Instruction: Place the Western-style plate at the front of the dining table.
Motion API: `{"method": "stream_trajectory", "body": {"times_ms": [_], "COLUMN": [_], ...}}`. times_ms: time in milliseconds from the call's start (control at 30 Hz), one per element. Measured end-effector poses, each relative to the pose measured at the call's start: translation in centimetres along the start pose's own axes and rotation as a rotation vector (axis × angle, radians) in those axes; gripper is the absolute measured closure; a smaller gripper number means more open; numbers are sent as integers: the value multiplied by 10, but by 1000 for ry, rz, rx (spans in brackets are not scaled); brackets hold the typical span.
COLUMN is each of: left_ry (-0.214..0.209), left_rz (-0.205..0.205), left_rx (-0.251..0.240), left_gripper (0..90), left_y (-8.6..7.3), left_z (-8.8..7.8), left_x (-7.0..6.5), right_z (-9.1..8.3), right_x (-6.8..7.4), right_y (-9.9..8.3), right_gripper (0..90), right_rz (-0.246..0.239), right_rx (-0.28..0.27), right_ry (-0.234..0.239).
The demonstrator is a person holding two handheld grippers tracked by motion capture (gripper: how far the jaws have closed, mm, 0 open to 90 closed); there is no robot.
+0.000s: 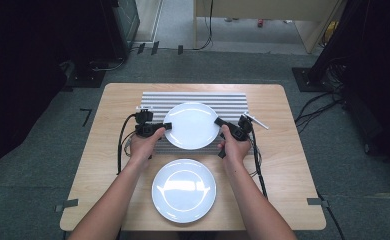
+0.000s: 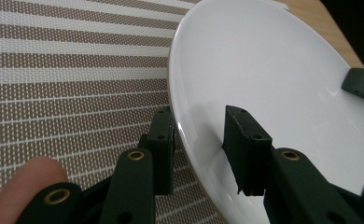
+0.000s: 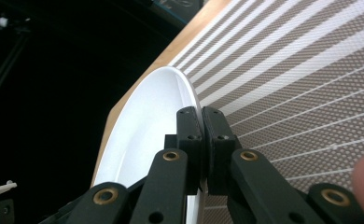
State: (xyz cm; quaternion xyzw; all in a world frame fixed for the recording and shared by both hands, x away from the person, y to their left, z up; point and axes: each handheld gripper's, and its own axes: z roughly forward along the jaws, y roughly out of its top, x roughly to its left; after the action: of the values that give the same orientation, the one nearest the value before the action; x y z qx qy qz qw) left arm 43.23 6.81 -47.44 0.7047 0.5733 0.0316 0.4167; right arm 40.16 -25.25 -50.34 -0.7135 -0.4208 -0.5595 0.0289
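I see a room with grey carpet [image 1: 43, 165], dark around the edges, black gear [image 1: 120, 25] at the upper left and a pale wooden bench [image 1: 263, 10] at the far wall. Cables [image 1: 323, 107] snake over the floor on the right, near a black stand base [image 1: 308, 80].

In the middle stands my table [image 1: 283, 165], light wood, with rounded corners. On its far half lies a striped mat [image 1: 193, 97], grey and white bands running across.

Two white plates are in play. The near plate [image 1: 184, 190] lies flat on the bare wood at the front edge, well clear of the grippers. The far plate [image 1: 192, 125] is above the mat, held at both sides and tilted; I cannot tell whether any part of it touches the mat.

My left gripper [image 1: 167, 126] is clenched on the far plate's left rim; in the left gripper view one jaw sits under the rim and one on top of the plate [image 2: 273, 74]. My right gripper [image 1: 218, 121] is clenched on the opposite rim, and in the right gripper view the jaws nip the thin edge of the plate [image 3: 143, 135] tightly.

A small white pen-like thing [image 1: 257, 121] lies on the mat's right end, just beside the right gripper.
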Motion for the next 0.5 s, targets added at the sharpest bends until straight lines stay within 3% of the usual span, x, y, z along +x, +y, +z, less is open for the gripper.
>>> {"method": "stream_trajectory", "body": {"times_ms": [333, 500], "left_ry": [51, 80], "left_rz": [-18, -14], "left_rx": [36, 58], "left_gripper": [659, 661], "left_y": [21, 32], "left_z": [37, 53], "left_x": [2, 0], "right_z": [13, 20], "right_x": [-16, -21], "right_y": [1, 4], "right_gripper": [865, 853], "right_rz": [55, 40], "right_rx": [-33, -49], "right_ry": [-56, -100]}}
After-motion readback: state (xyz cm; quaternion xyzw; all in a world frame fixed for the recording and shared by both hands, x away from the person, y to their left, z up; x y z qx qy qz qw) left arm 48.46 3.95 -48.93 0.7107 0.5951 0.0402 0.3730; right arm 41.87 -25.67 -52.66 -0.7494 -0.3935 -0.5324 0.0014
